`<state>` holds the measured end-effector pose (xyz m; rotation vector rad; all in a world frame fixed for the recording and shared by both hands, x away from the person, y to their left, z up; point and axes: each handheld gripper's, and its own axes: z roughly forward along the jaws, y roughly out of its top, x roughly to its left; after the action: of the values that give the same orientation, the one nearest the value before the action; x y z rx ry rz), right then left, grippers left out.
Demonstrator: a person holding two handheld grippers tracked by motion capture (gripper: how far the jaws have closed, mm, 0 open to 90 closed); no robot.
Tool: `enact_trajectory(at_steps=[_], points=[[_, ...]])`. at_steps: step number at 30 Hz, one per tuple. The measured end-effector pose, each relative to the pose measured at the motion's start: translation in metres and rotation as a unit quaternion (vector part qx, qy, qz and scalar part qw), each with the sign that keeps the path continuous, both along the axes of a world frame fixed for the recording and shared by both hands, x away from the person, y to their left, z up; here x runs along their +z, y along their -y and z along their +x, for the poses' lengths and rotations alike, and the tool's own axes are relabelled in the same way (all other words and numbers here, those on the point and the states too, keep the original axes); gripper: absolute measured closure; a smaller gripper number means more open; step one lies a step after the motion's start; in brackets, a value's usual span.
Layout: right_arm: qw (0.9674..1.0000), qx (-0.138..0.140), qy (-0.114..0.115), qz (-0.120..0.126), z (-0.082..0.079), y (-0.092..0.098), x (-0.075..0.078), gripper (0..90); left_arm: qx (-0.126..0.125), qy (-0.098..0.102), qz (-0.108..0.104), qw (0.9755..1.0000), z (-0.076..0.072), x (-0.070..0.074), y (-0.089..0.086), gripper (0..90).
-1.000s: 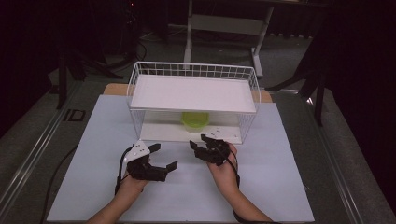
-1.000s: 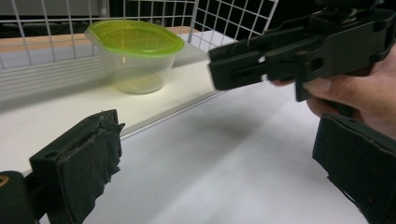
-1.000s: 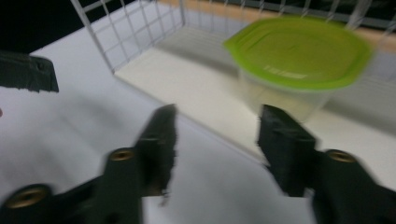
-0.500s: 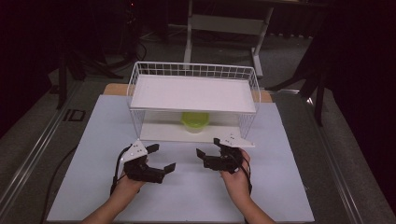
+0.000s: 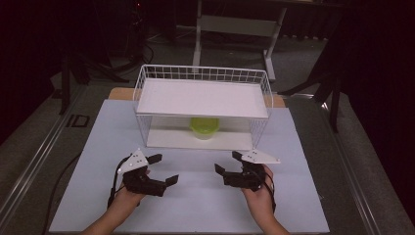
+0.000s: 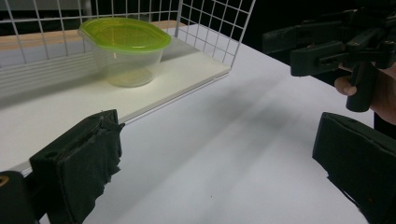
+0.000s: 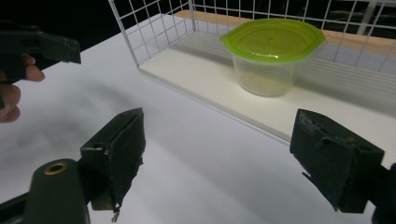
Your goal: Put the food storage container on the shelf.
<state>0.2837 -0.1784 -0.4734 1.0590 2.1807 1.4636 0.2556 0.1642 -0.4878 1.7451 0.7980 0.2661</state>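
**A:** What have I got in front of me, biggest thing first?

**B:** I see the white table top [image 5: 195,205] running across most of the high view. On its far half stands the white wire rack [image 5: 203,110], two levels, with a flat white shelf [image 5: 203,97] on top and a white base board [image 5: 166,139] below.

**A:** And the container?

**B:** The clear tub with the green lid [image 5: 204,127] sits upright on the base board, under the shelf, about the middle of the rack and towards its far side. From my left gripper view it shows up at the far left [image 6: 125,51]; from my right gripper view it is at the far right [image 7: 271,53]. Lid on, nothing touching it.

**A:** Where are my grippers?

**B:** Both are over the near half of the table, in front of the rack and well apart from each other. The left gripper [image 5: 164,169] is near left, pointing right and a little towards the rack. The right gripper [image 5: 226,162] is near right, pointing left, roughly facing the other one.

**A:** State of the jaws?

**B:** Left gripper is released: its two black jaws stand wide with bare table between them. Right gripper is released too; its jaws have just been opening and now stand wide, with nothing between them, just table and the rack's near edge beyond.

**A:** Anything in contact with the tub?

**B:** No. Both grippers are short of the rack, clear of the wire and the tub.
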Motion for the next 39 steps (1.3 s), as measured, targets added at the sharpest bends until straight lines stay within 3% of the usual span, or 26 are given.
enact_trajectory(at_steps=[11,17,22,29,31,34,39], points=[[0.9999,0.008,0.002,-0.014,-0.015,0.023,-0.001,18.0,0.009,-0.005,0.001,0.9999,-0.010,-0.003,-0.014,2.1],[0.9999,0.009,0.002,-0.005,-0.023,0.034,0.000,18.0,0.012,-0.007,0.004,0.9999,-0.016,-0.005,-0.020,2.2],[0.9999,0.010,0.006,-0.012,-0.031,0.040,-0.002,17.9,0.016,-0.005,0.005,0.9998,-0.021,-0.006,-0.025,2.1],[0.9998,0.011,0.001,-0.019,-0.035,0.046,-0.008,17.9,0.019,-0.006,0.006,0.9998,-0.023,-0.009,-0.029,2.1],[0.9999,0.007,0.005,-0.005,-0.038,0.049,-0.012,18.0,0.016,-0.004,0.007,0.9998,-0.023,-0.013,-0.030,2.1],[1.0000,0.004,0.006,-0.004,-0.037,0.051,-0.013,18.0,0.016,-0.004,0.004,0.9999,-0.022,-0.016,-0.030,2.2],[0.9998,0.003,0.010,-0.019,-0.034,0.054,-0.019,18.0,0.019,-0.010,-0.003,0.9998,-0.020,-0.022,-0.029,2.1]])
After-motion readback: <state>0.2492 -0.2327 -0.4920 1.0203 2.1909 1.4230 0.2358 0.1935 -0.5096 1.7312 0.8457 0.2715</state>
